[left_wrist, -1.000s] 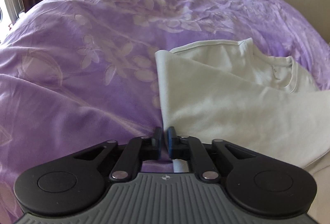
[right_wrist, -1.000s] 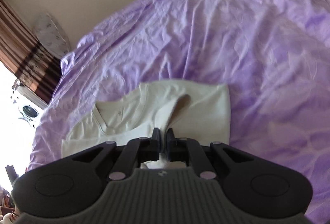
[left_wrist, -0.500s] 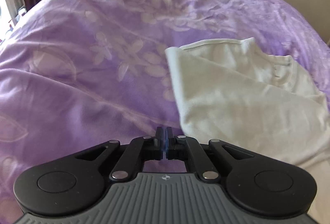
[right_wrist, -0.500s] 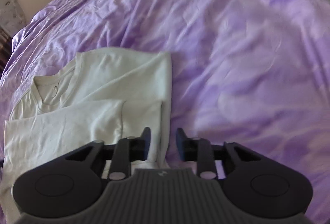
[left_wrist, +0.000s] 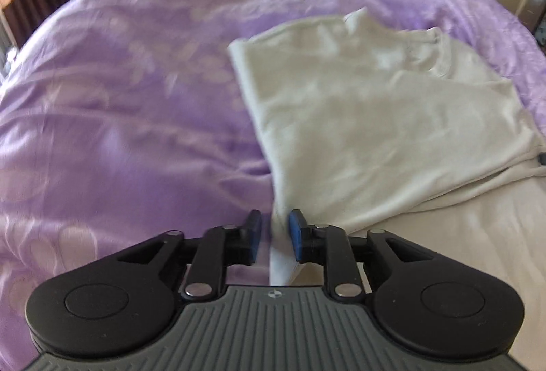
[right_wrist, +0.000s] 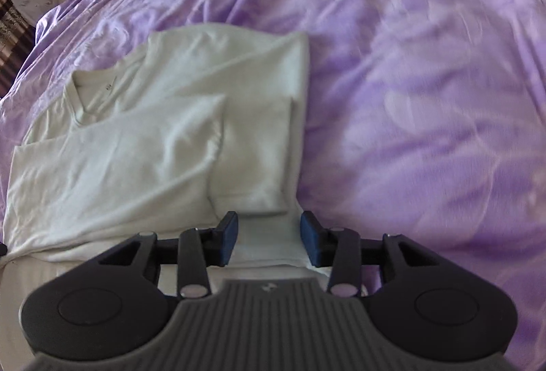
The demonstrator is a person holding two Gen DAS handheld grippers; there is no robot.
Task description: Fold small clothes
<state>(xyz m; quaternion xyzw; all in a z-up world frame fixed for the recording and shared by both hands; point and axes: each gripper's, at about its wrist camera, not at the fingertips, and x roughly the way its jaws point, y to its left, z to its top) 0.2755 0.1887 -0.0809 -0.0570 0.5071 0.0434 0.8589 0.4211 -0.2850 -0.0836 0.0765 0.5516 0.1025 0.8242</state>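
Both jaws opening: left gripper (left_wrist: 274,236) straddling shirt (left_wrist: 375,118) edge, right gripper (right_wrist: 269,239) over hem, bedspread (left_wrist: 119,115) edge nearby.

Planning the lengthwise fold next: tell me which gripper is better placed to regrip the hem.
Left, probably. The left gripper has its opening jaws astride an edge of the pale cotton T-shirt; the right gripper, jaws also opening, hovers over flat cloth on the purple floral bedspread.

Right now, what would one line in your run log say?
step: releasing fold | left claw: opening, pale cotton T-shirt edge between pads | right claw: opening over shirt hem | surface: purple floral bedspread
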